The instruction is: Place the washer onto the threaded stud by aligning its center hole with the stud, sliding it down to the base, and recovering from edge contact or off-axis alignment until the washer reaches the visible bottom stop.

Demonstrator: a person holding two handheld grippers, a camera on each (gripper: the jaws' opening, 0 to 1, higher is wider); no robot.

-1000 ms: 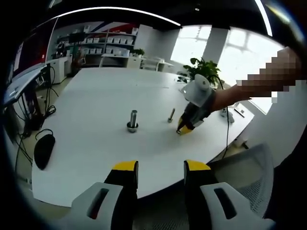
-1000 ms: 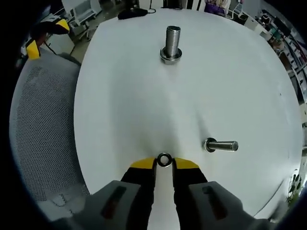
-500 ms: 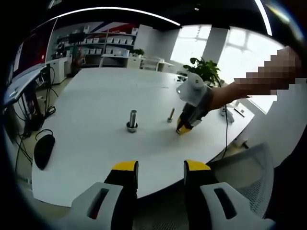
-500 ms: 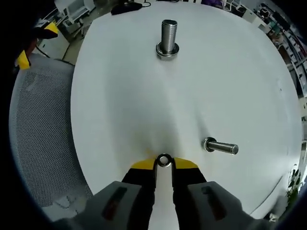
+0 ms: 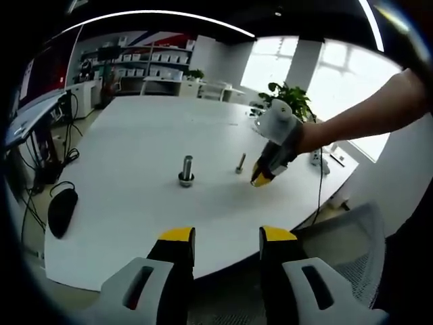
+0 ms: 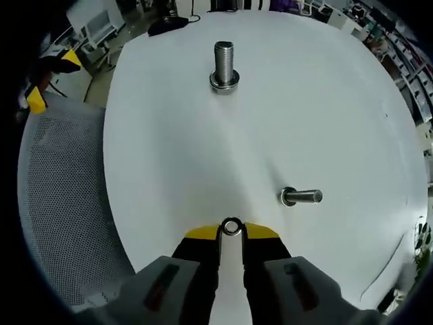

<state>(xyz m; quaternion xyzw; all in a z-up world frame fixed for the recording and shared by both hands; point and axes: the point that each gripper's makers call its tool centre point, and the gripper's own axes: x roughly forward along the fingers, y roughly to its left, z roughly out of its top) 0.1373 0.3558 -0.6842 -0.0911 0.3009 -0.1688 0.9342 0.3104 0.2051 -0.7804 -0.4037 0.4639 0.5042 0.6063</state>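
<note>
A small steel washer (image 6: 231,227) sits pinched between the yellow tips of my right gripper (image 6: 231,230), raised above the white table (image 6: 162,149). Farther ahead in the right gripper view, a threaded stud (image 6: 224,63) stands upright on its wide base. A second bolt (image 6: 301,197) lies on its side to the right. In the left gripper view the upright stud (image 5: 187,169) stands mid-table, the lying bolt (image 5: 241,163) behind it, and the right gripper (image 5: 262,177) hangs just right of that bolt, held by a person's arm. My left gripper (image 5: 221,237) is open over the table's near edge, holding nothing.
A black computer mouse (image 5: 61,211) lies at the table's left. A grey mesh chair (image 6: 61,203) stands by the table's edge, seen also as a chair back (image 5: 352,233). A cable (image 5: 320,193) hangs off the far right side. Shelves and a plant (image 5: 291,98) stand beyond the table.
My right gripper has lifted a little off the table with the washer; the stud and the lying bolt look smaller and farther in its view. The left gripper stays still.
</note>
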